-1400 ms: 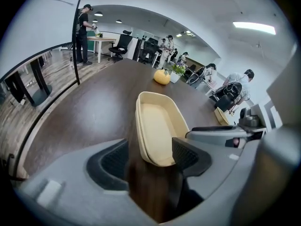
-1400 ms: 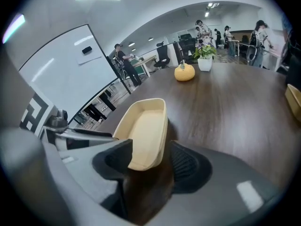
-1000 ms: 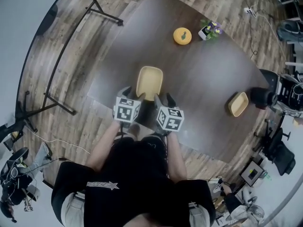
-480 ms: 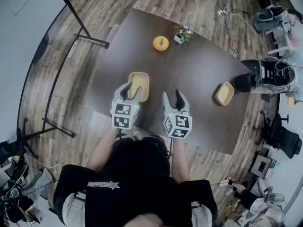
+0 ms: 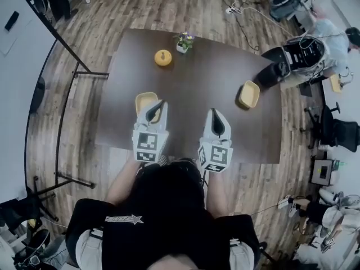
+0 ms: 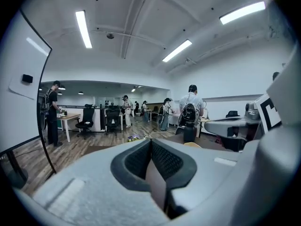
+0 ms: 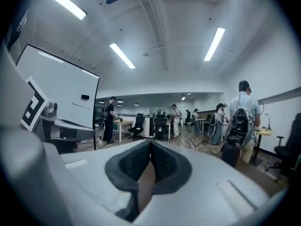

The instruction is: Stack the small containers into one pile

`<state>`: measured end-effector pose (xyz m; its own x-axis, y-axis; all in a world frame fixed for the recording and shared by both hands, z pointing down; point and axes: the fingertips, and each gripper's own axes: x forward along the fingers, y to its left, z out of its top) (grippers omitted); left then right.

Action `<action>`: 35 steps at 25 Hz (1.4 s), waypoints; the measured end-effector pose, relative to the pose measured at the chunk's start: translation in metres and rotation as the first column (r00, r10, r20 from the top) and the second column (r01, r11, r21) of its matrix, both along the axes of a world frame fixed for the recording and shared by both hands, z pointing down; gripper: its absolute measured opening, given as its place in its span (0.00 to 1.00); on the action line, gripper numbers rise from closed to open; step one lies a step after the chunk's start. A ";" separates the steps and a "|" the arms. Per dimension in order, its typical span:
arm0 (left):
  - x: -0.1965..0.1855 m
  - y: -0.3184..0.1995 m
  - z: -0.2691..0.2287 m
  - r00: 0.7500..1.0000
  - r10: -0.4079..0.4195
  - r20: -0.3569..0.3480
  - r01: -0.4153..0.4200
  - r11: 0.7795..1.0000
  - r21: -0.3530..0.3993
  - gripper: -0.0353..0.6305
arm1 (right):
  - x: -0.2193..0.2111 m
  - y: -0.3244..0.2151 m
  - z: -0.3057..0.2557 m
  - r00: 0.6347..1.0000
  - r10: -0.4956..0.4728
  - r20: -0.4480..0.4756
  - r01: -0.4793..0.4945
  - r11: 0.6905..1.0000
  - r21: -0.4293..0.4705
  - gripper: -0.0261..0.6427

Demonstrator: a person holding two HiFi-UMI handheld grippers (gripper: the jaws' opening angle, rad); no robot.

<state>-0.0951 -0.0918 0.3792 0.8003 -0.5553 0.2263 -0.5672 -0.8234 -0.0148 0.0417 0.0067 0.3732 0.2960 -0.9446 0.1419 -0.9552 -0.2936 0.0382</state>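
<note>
A dark brown table stands on a wood-plank floor in a large open office, with a whiteboard on a black stand to its left, cables on the floor past its far edge and a black office chair to the right. The white ceiling carries long strip lights, and the walls are white. Farther back are desks, black swivel chairs and several standing people, one wearing a backpack.
</note>
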 end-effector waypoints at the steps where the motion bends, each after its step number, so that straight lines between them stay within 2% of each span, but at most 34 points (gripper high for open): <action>1: 0.007 0.003 0.001 1.000 0.016 0.003 -0.016 1.000 -0.003 0.07 | 0.005 0.005 0.000 1.000 0.015 0.003 -0.015 1.000 -0.001 0.05; 8: 0.064 0.033 0.000 0.987 0.163 -0.012 -0.163 0.986 -0.028 0.07 | 0.047 0.053 0.002 0.988 0.156 0.012 -0.156 0.988 -0.024 0.05; 15: 0.152 0.085 0.007 0.943 0.332 -0.024 -0.333 0.941 -0.065 0.07 | 0.116 0.112 0.012 0.951 0.309 0.029 -0.306 0.949 -0.069 0.05; 20: 0.216 0.116 0.018 0.912 0.410 -0.017 -0.410 0.909 -0.083 0.07 | 0.165 0.146 0.025 0.927 0.373 0.044 -0.367 0.925 -0.096 0.05; 26: 0.288 0.139 0.033 0.895 0.447 0.003 -0.444 0.889 -0.109 0.07 | 0.228 0.162 0.045 0.918 0.387 0.084 -0.375 0.918 -0.130 0.05; 35: 0.371 0.137 0.072 0.912 0.404 0.073 -0.389 0.908 -0.156 0.07 | 0.309 0.154 0.089 0.926 0.331 0.181 -0.301 0.938 -0.175 0.05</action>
<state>0.2755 0.0448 0.4508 0.9170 -0.1551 0.3676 -0.1947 -0.9782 0.0728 0.3510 0.1606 0.4617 0.5259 -0.7725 0.3559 -0.8051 -0.5871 -0.0846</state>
